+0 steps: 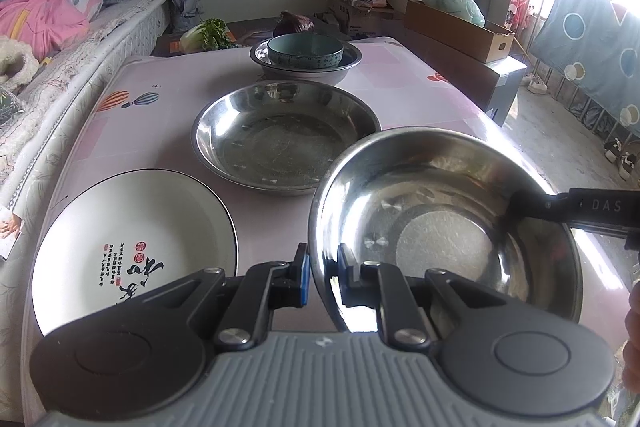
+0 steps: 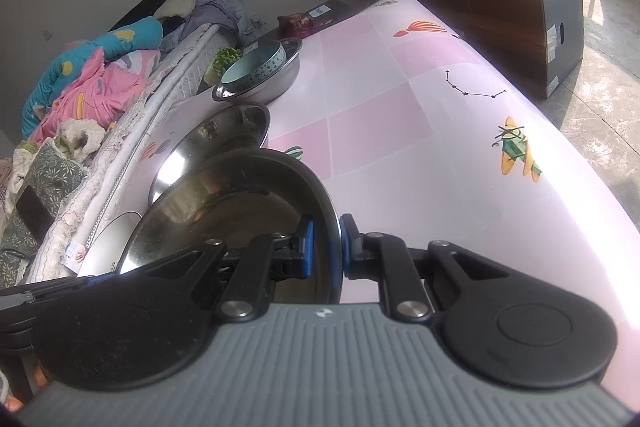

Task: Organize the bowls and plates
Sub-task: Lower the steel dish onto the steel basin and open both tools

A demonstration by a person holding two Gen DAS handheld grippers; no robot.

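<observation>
The table (image 1: 168,99) is covered in pink cloth. At its far end a steel basin (image 1: 306,65) holds a teal bowl (image 1: 305,51). A steel dish (image 1: 286,139) sits mid-table, a white plate (image 1: 132,239) nearer. A steel bowl (image 1: 444,227) is gripped at opposite rim points by the left gripper (image 1: 323,277) and right gripper (image 2: 326,247), both clamped narrow

Both grippers (image 1: 323,269) (image 2: 326,247) clamped, angled downward

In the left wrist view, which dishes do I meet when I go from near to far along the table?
Left gripper clamping the steel bowl by its rim → wide steel basin → blue bowl sitting in a far steel basin. The white plate lies near, beside the held bowl.
</observation>
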